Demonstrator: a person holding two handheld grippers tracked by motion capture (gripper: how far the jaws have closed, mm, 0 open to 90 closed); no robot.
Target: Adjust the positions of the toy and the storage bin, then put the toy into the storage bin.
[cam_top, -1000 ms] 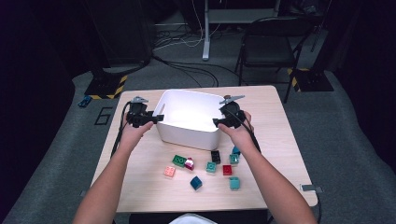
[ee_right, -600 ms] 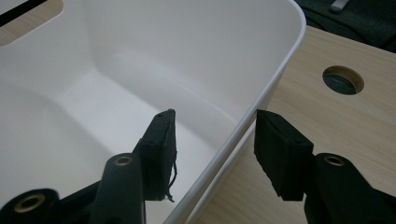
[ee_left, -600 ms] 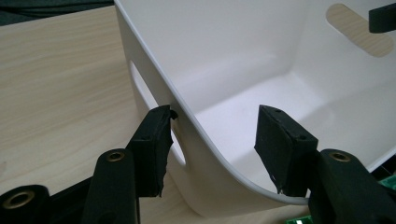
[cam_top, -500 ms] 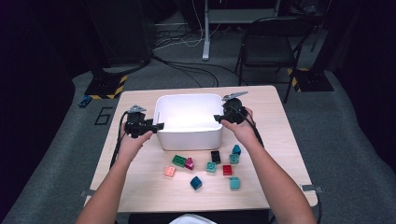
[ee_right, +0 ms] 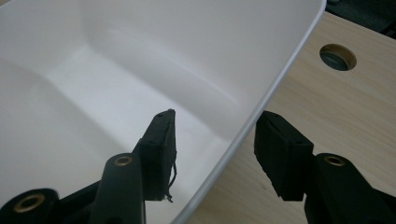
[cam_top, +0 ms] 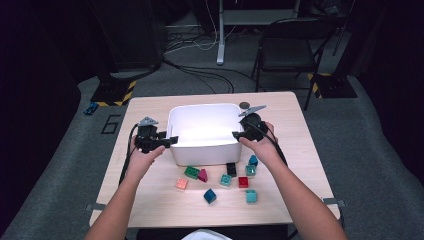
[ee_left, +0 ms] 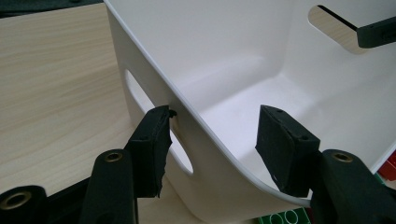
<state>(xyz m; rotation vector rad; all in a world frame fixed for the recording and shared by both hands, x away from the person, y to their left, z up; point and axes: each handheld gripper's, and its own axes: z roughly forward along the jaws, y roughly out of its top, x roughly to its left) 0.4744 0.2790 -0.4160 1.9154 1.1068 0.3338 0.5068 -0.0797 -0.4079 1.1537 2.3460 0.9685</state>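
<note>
Pale wood table stands amid dark floor cables. White bin sits mid-table; left gripper and right gripper straddle its walls, jaws apart, left just opening. Right gripper view reveals a table hole.

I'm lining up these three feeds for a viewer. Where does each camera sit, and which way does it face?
High view: above the person's side, looking forward and down on the table; both forearms, left gripper, right gripper.
Left gripper view: on that gripper, its jaws straddling the white bin wall by a handle slot.
Right gripper view: on that gripper, jaws astride the opposite rim.
Shared: the bin, seen in all three.
</note>
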